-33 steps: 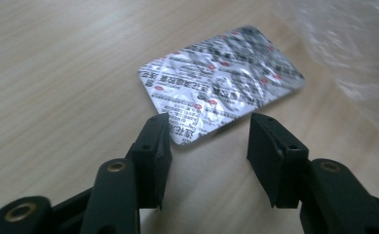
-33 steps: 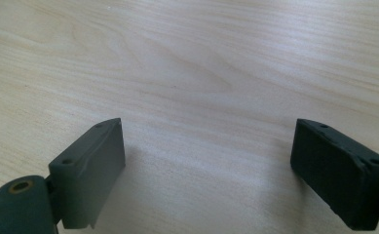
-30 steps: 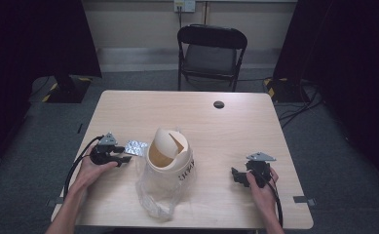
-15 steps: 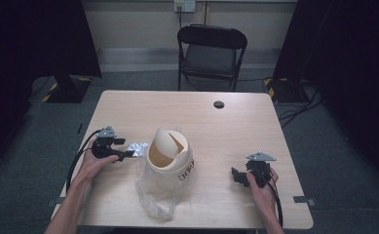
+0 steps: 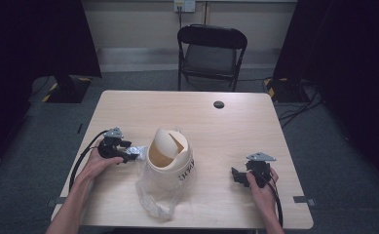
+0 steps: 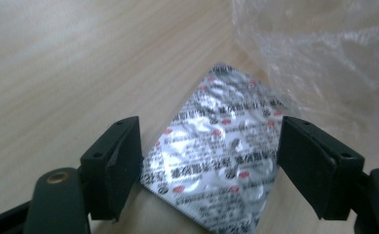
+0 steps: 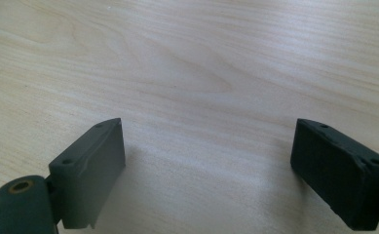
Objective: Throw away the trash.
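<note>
On the wooden table [image 5: 128, 112], just left of the cream bin [image 5: 169, 156] in its clear bag [image 6: 323, 53], lay a silvery, red-printed blister pack [image 6: 216, 146] flat between the left gripper [image 6: 209, 163]'s just-parted, untouching jaws, while the right gripper [image 7: 209, 170] gaped wide.

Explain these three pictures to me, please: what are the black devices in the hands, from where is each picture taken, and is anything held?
A person sits at a wooden table holding a two-jaw tool in each hand. One picture looks down from above; the others come from a camera riding on each tool. The left tool has just been opening: a silver blister pack lies between its jaws, lying flat on the table, no longer pinched. The right tool is open over bare wood. In the middle stands a small cream bin with a swing lid and a clear plastic bag.
</note>
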{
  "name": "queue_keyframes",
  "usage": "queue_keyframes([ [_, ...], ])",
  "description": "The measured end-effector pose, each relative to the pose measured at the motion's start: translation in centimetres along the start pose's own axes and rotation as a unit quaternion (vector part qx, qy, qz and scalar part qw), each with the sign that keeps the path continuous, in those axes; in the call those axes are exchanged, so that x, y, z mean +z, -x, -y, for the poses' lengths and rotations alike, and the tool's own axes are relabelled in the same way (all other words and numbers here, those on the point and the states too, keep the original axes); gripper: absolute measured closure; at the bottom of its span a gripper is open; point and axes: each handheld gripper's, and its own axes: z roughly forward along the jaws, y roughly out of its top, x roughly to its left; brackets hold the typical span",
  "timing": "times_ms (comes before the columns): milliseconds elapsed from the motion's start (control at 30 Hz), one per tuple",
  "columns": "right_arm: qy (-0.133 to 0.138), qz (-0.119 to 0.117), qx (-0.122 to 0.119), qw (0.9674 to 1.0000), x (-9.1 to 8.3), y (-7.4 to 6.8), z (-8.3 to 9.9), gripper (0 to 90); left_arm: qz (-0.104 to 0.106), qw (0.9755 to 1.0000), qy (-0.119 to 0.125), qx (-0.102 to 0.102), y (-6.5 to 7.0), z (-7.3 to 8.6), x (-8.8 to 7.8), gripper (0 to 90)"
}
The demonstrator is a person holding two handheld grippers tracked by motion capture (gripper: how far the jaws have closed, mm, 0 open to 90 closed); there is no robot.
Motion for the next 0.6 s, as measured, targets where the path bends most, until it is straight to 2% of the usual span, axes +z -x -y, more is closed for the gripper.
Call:
queue_keyframes([
  [67,0.0,0.0,0.0,1.0,0.0,0.0,0.0,11.6,0.008,0.9999,-0.002,-0.009,-0.2,0.2,-0.3,23.6],
  [233,0.0,0.0,0.0,1.0,0.0,0.0,0.0,11.6,0.015,0.9998,-0.011,-0.002,0.0,0.5,-0.8,24.0],
  [267,0.0,0.0,0.0,1.0,0.0,0.0,0.0,11.6,0.007,0.9999,-0.011,0.009,0.7,0.7,-0.8,24.1],
  [333,0.0,0.0,-0.001,1.0,0.0,0.0,0.0,11.6,0.004,0.9999,-0.008,0.013,1.0,0.9,-0.8,23.6],
  [367,0.0,0.0,0.0,1.0,0.0,0.0,0.0,11.6,-0.014,0.9995,-0.007,0.028,2.0,1.2,-0.8,22.8],
  [400,0.0,0.0,0.0,1.0,0.0,0.0,0.0,11.6,-0.029,0.9989,-0.008,0.035,2.4,1.3,-0.7,23.1],
  [433,0.0,0.0,0.0,1.0,0.0,0.0,0.0,11.6,-0.029,0.9989,-0.008,0.035,2.4,1.3,-0.7,24.1],
  [500,0.0,0.0,0.0,1.0,0.0,0.0,0.0,11.6,-0.054,0.9971,-0.011,0.052,2.9,1.4,-0.7,26.5],
  [533,0.0,0.0,0.0,1.0,0.0,0.0,0.0,11.6,-0.055,0.9976,-0.014,0.04,3.2,1.4,-0.9,30.9],
  [567,0.0,0.0,0.0,1.0,0.0,0.0,0.0,11.6,-0.055,0.9976,-0.014,0.04,3.2,1.4,-0.9,34.0],
  [600,0.0,0.0,0.0,1.0,0.0,0.0,0.0,11.7,-0.06,0.9976,-0.015,0.032,3.2,1.5,-1.1,34.0],
])
